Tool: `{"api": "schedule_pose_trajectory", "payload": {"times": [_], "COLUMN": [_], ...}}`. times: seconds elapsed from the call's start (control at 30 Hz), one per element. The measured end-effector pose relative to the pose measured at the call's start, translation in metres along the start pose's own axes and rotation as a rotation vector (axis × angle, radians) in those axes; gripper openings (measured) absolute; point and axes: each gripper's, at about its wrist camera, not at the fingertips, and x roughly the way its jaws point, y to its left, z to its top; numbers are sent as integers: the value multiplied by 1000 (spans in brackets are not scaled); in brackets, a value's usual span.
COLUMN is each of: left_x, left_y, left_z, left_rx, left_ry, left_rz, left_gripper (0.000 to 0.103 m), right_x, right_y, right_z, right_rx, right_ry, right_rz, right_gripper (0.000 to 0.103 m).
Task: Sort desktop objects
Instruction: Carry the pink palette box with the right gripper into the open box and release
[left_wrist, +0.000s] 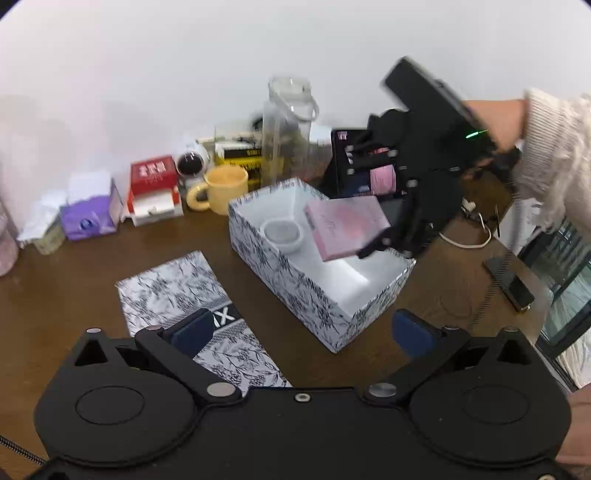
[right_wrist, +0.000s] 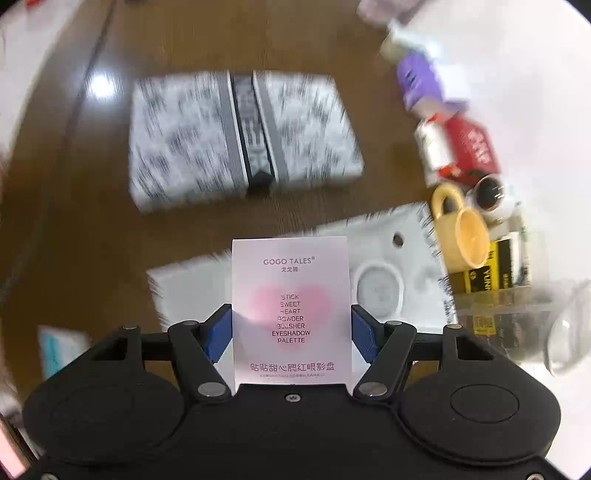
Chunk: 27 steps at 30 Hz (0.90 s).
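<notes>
Gripped pale pink palette box (right_wrist: 290, 310) with right gripper (right_wrist: 290, 334) above patterned box (left_wrist: 321, 291); left gripper (left_wrist: 303, 326) gaped wide, empty.

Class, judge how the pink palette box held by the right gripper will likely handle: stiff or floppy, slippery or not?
The pink palette box looks stiff: it stays flat, clamped at its edges by the right gripper. Its smooth printed face may be slippery. Probably light, since it juts out level above the patterned box.

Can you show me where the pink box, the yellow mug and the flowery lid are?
pink box (right_wrist: 290, 310): right wrist view, on its printed front face.
yellow mug (left_wrist: 225, 188): left wrist view, on its outer side wall.
flowery lid (left_wrist: 173, 291): left wrist view, on its patterned top.
</notes>
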Motion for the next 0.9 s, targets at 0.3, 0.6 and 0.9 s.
{"api": "schedule_pose_trajectory", "payload": {"times": [0.3, 0.6, 0.9], "left_x": [83, 132, 197], "left_y": [33, 34, 28], "left_z": [5, 9, 22], "left_rx": [-90, -78, -215], "left_ry": [175, 256, 357], "left_rz": [-76, -77, 13], "left_gripper": [103, 103, 102], "right_x": [89, 123, 120], "right_y": [0, -15, -19], "right_z": [-23, -31, -39], "right_rx": [-133, -202, -198], "right_ry": [92, 79, 57], "right_rz": [59, 81, 98], "right_gripper": [69, 69, 70]}}
